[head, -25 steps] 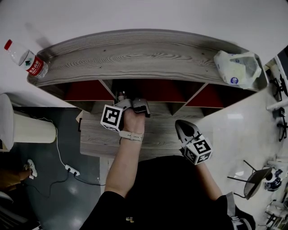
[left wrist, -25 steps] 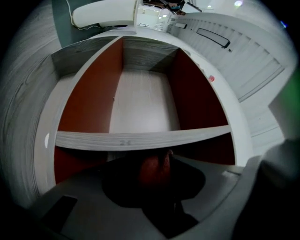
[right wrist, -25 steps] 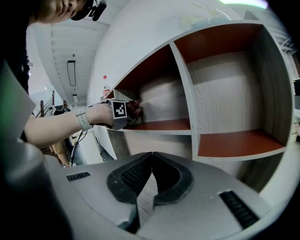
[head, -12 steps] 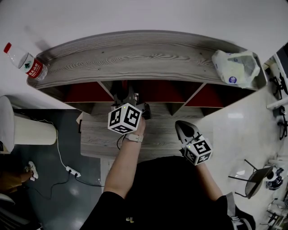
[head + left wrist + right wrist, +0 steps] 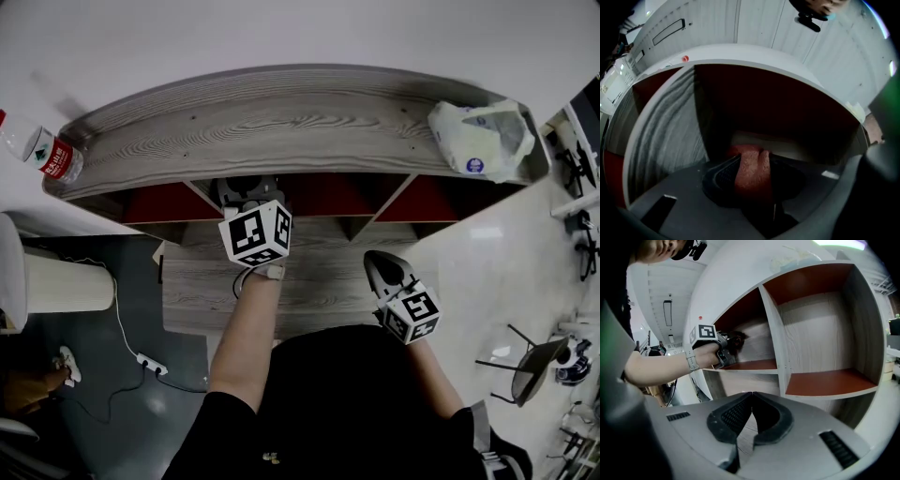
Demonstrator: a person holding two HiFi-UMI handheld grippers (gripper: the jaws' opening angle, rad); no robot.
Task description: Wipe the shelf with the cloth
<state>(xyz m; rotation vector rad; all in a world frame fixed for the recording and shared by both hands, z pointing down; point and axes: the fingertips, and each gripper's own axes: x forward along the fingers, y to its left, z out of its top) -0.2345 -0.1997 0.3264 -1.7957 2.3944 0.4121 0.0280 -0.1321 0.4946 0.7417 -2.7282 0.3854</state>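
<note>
The shelf point(image 5: 281, 122) is a wooden unit with a grey grained top and red-backed compartments. My left gripper point(image 5: 246, 193) reaches into the compartment left of the middle, its marker cube just outside the opening. It is shut on a red cloth point(image 5: 751, 169), which bulges between the jaws in the left gripper view. In the right gripper view the left gripper point(image 5: 723, 348) presses the cloth point(image 5: 737, 338) against the compartment's back corner, above the red shelf board point(image 5: 754, 364). My right gripper point(image 5: 386, 274) is held low in front of the shelf, shut and empty point(image 5: 751, 395).
A water bottle point(image 5: 42, 155) lies at the left end of the shelf top and a white plastic bag point(image 5: 483, 139) at the right end. A white cylindrical bin point(image 5: 56, 277) and a power strip point(image 5: 142, 358) are on the floor at left.
The left gripper has pushed farther into the compartment with the cloth and rolled, its cube now facing up. The right gripper has stayed put.
</note>
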